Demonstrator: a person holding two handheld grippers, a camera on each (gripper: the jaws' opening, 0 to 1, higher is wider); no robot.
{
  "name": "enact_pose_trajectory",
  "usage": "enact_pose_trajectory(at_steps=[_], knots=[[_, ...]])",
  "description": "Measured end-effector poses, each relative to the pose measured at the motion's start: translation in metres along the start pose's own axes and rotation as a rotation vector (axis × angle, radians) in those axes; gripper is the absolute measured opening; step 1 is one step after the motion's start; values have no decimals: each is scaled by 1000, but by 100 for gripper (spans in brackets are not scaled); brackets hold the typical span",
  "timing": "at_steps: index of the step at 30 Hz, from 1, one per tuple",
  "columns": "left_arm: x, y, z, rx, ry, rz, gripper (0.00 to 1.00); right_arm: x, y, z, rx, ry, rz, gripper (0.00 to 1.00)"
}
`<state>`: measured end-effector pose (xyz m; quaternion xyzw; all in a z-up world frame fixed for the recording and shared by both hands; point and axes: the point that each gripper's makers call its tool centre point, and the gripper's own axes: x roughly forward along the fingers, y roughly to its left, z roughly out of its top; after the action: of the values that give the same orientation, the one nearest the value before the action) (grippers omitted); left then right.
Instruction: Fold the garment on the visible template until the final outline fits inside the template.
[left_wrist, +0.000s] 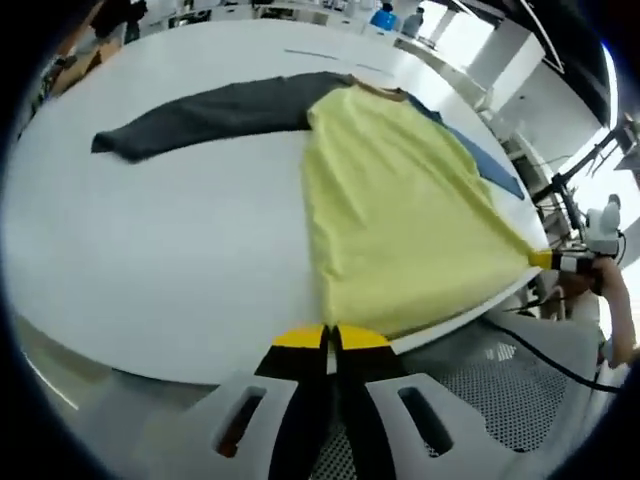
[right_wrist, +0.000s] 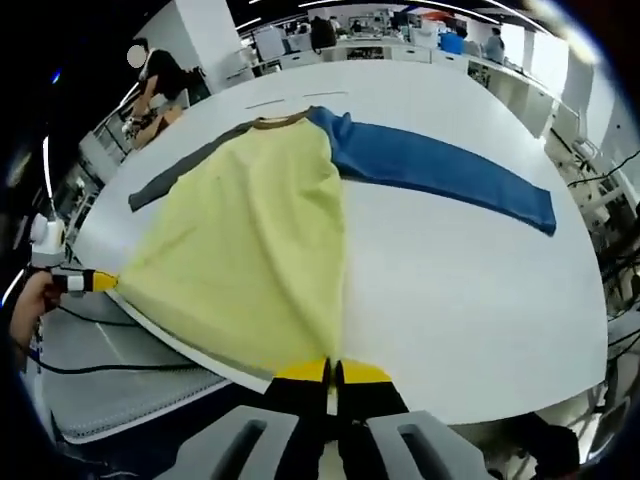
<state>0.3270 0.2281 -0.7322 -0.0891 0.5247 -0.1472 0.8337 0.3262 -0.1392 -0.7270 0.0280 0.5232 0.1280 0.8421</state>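
Observation:
A long-sleeved shirt lies flat on the white table (left_wrist: 150, 250), its yellow body (left_wrist: 400, 210) (right_wrist: 250, 240) spread toward me. The dark grey sleeve (left_wrist: 200, 115) (right_wrist: 175, 175) stretches out to one side and the blue sleeve (right_wrist: 440, 170) (left_wrist: 485, 160) to the other. At the table's near edge my left gripper (left_wrist: 331, 338) (right_wrist: 88, 282) is shut on one hem corner. My right gripper (right_wrist: 333, 372) (left_wrist: 555, 261) is shut on the other corner. The hem is pulled taut between them.
Thin dark lines (left_wrist: 310, 52) (right_wrist: 280, 100) are marked on the table beyond the collar. A black cable (left_wrist: 545, 350) and perforated metal surface (left_wrist: 490, 390) lie below the table's edge. Desks and people (right_wrist: 160, 75) stand in the background.

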Motion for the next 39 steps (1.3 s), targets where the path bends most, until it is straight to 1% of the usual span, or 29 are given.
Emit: enact_pose_trajectory(at_steps=[3,4,5,8,9,10,11,12,13,16,19,21,22,23,24,25,26,27,28,29,30,31,33,34,35,36,37,38,39], knots=[[6,1,-3,-1,14,6,0,5,-1,-2,-8,21,-5,0],[9,6,-7,12,38,29,0,9,-1,-7,-13,39,-13,0],[11,8,-9,15,48,42,0,12,-1,-10,-22,53,-18,0],[18,10,-16,10,67,49,0,22,-3,-17,-30,66,-36,0],[18,9,-17,13,62,46,0,25,-2,-18,-30,70,-33,0],[19,10,-17,26,55,57,0,27,-2,-19,-32,71,-37,0],[19,11,-19,32,64,67,0,29,-3,-21,-34,75,-42,0],[19,10,-18,35,59,67,0,30,-3,-22,-35,77,-43,0],[19,10,-17,40,60,69,0,29,-3,-19,-35,59,-42,0],[19,10,-17,57,60,78,0,28,-3,-20,-20,68,-39,0],[18,10,-17,83,55,92,0,28,-3,-20,-33,68,-40,0],[17,11,-15,105,35,101,0,28,-3,-20,-55,66,-43,0],[16,10,-14,111,32,104,2,27,-4,-20,-63,62,-48,2],[15,10,-12,121,18,106,5,27,-3,-20,-77,62,-42,4],[14,11,-7,134,-11,111,11,27,-3,-20,-84,57,-36,8],[13,11,-7,136,-11,111,17,25,-1,-19,-88,47,-29,15],[12,11,-3,156,-27,107,22,25,0,-16,-92,24,-17,21],[9,9,1,174,-52,98,29,24,1,-13,-79,3,-8,27],[9,8,6,198,-76,86,33,22,2,-13,-75,1,-2,33],[6,8,9,201,-89,85,37,20,2,-12,-78,-11,3,36],[5,6,10,208,-95,74,44,19,1,-9,-80,-25,2,38],[5,4,15,215,-123,62,49,18,0,-6,-89,-45,1,41],[3,3,22,219,-156,45,60,15,-1,-1,-93,-69,6,48],[1,4,25,230,-169,50,64,14,0,5,-95,-100,14,52],[1,3,26,245,-176,46,68,12,0,10,-101,-120,21,55],[1,4,32,261,-202,48,73,10,2,16,-107,-149,34,57],[0,3,33,272,-210,41,77,8,2,20,-110,-166,42,60],[-1,1,39,294,-244,31,81,6,3,27,-109,-191,52,61],[-2,1,43,300,-261,31,85,5,3,31,-110,-208,61,63]])
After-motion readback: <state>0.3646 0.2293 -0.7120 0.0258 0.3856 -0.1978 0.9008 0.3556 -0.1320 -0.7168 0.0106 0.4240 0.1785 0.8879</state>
